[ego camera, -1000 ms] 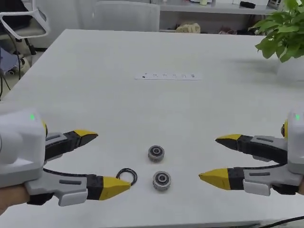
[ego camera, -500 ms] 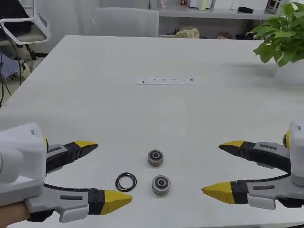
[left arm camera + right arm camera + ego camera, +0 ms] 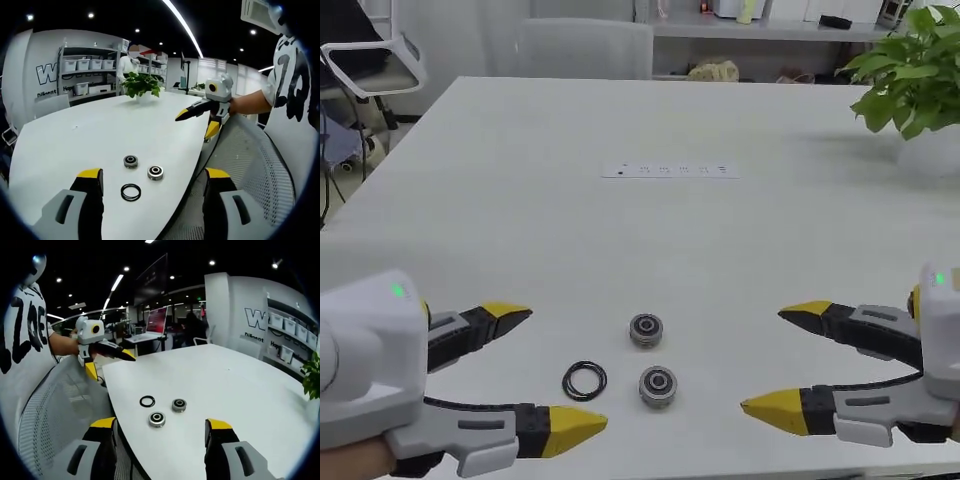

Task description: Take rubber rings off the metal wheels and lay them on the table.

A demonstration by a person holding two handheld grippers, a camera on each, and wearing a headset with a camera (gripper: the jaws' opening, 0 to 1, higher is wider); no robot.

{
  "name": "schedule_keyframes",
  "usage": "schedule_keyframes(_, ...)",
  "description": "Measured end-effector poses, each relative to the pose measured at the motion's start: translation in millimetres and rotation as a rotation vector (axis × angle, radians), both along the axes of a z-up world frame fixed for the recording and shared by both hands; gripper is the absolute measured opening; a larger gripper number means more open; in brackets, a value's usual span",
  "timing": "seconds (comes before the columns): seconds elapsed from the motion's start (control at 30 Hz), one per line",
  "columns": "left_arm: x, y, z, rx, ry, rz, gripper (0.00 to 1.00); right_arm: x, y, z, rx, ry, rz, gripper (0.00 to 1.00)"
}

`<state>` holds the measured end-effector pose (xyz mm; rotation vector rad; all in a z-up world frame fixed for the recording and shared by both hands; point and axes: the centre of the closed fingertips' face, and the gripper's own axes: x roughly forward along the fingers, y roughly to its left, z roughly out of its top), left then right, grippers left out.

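Two small metal wheels lie near the table's front edge, one farther (image 3: pixel 646 329) and one nearer (image 3: pixel 658 385). Left of the near wheel lies a black rubber ring (image 3: pixel 585 380); it looks like two rings overlapping. My left gripper (image 3: pixel 555 370) hovers open at the left, its yellow tips either side of the ring's area and above the table. My right gripper (image 3: pixel 770 360) hovers open to the right of the wheels, holding nothing. The left gripper view shows the ring (image 3: pixel 130 192), both wheels (image 3: pixel 131 160) (image 3: pixel 155 172) and the right gripper (image 3: pixel 192 127) beyond.
A white strip with small marks (image 3: pixel 665 170) lies mid-table. A potted plant (image 3: pixel 910 75) stands at the far right corner. Chairs (image 3: pixel 582 47) stand behind the far edge. The table's front edge (image 3: pixel 720 470) runs just below the grippers.
The head camera has tilted slightly, so the picture has shifted. Both grippers stay open and roughly in place. The wheels and the ring have not moved.
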<state>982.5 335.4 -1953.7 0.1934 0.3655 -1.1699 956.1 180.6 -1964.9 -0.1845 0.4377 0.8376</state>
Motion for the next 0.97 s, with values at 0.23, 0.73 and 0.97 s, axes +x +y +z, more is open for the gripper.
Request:
schedule_keyframes(0.23, -0.8, 0.4, -4.4, 0.039, -0.038, -0.003, 0.79, -0.2, -1.2, -0.7, -0.008, -0.006, -0.006, 0.70)
schedule_keyframes(0.73, 7.6, 6.4, -2.0, 0.031, -0.047, 0.047, 0.78, -1.5, 2.6, -3.0, -0.029, -0.010, 0.013, 0.74)
schedule_keyframes(0.97, 9.7, 7.9, -3.2, 0.036, -0.043, 0.061, 0.78, -0.2, 2.1, -0.6, -0.014, -0.013, 0.000, 0.74)
